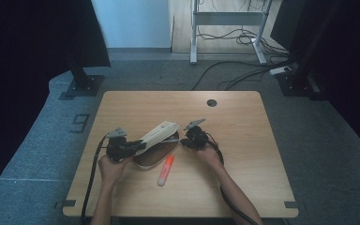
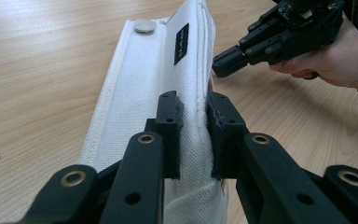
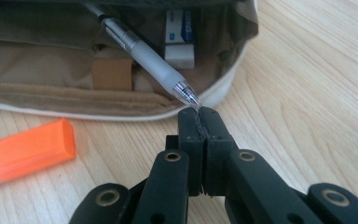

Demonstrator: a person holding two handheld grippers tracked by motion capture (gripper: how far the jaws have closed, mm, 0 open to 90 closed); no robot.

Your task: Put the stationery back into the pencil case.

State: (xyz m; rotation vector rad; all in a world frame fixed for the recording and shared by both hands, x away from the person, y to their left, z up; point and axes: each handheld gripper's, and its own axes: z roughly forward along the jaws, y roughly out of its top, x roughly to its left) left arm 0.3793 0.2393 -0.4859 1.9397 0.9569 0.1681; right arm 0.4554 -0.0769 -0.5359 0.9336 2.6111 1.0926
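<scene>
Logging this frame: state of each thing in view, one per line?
Pencil case: open, flap lifted.
Left gripper: shut on the pencil case flap.
Right gripper: shut, at the pen's tip; grip unclear.
Pen: tilted, partly inside the case, tip out.
Eraser: inside the case.
Highlighter: capped, lying on the table, outside the case.

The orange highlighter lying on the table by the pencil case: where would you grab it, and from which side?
Grip the orange highlighter across its narrow barrel near the middle, coming straight down from above. It lies flat on the table, apart from the pencil case, with both long sides free, so the fingers can straddle it crosswise.
</scene>
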